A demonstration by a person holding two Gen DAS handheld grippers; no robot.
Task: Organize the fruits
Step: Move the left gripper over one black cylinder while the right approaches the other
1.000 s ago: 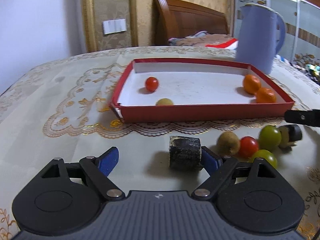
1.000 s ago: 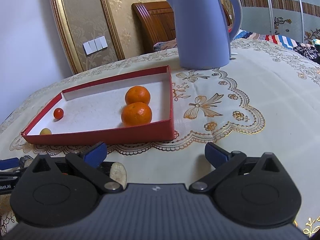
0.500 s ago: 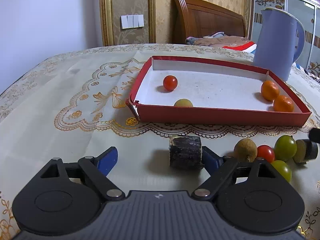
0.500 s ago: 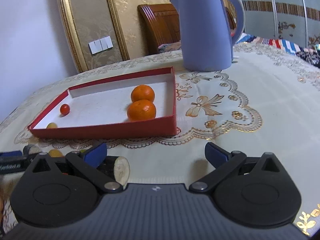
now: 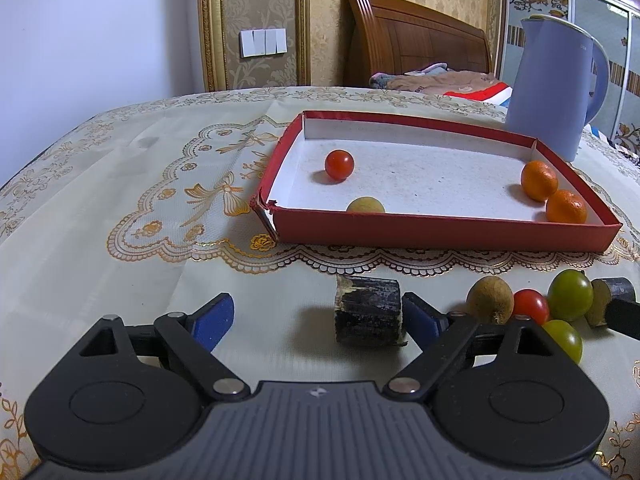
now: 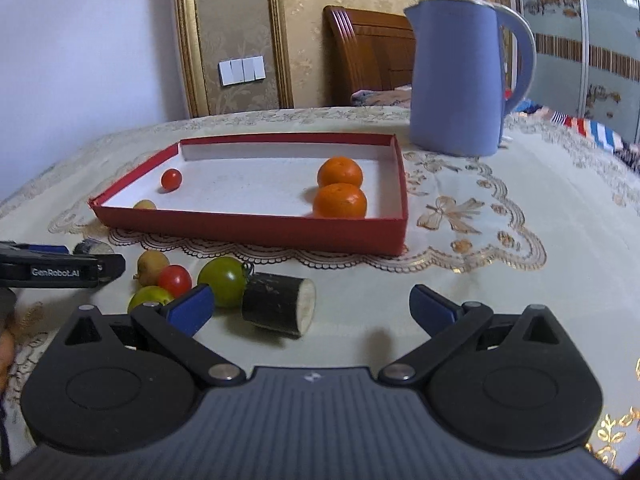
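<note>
A red tray holds a red tomato, a yellowish fruit and two oranges. In front of it on the cloth lie a dark cut piece, a brown fruit, a red tomato and two green tomatoes. My left gripper is open; the dark piece sits just inside its right finger. My right gripper is open, with another dark cut piece between its fingers near the left one.
A blue kettle stands behind the tray's right end. The table has a cream embroidered cloth. A wooden headboard and a wall lie beyond. The left gripper's finger shows at the right wrist view's left edge.
Both grippers have drawn back and swung their views. The right one now has the fruit cluster and a dark cut piece in front of it. Both stay open.
</note>
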